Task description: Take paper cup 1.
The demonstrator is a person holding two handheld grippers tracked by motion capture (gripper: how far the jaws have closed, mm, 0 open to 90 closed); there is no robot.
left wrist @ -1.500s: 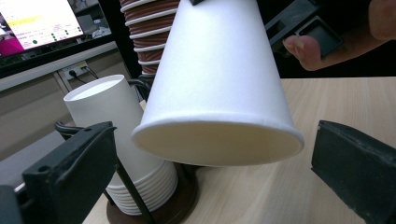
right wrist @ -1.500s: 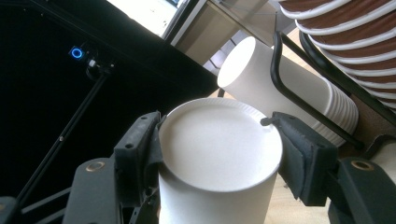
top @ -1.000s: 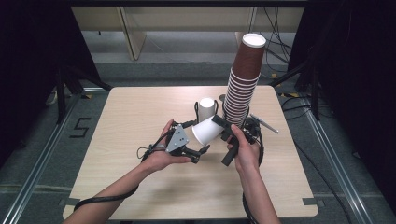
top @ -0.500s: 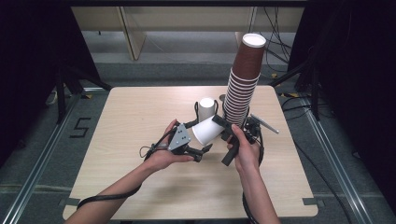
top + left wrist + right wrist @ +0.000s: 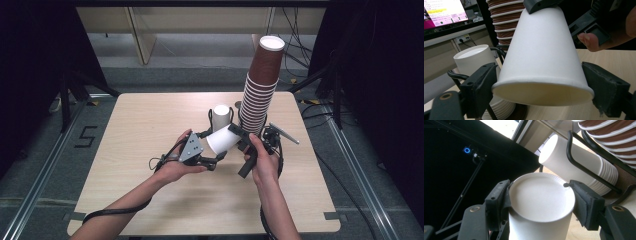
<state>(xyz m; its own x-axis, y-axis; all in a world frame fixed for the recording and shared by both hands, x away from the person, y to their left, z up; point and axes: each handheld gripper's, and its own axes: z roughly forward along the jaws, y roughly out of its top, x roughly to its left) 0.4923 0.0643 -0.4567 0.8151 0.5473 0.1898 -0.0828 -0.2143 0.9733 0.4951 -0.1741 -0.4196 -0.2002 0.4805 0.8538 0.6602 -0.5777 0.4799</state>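
A white paper cup (image 5: 222,140) lies on its side in the air between both grippers, above the table's middle. My right gripper (image 5: 237,135) is shut on its closed bottom end; in the right gripper view the cup (image 5: 541,220) sits tight between the two pads. My left gripper (image 5: 212,150) takes the open rim. Its jaws have just been closing, and in the left gripper view both pads (image 5: 482,85) touch the rim of the cup (image 5: 539,50).
A tall stack of brown cups (image 5: 260,95) stands at the table's far right. Beside it, a shorter stack of white cups (image 5: 221,116) sits in a black wire holder (image 5: 574,157). The wooden table (image 5: 140,115) has bare room on the left. A lit monitor (image 5: 444,12) stands behind.
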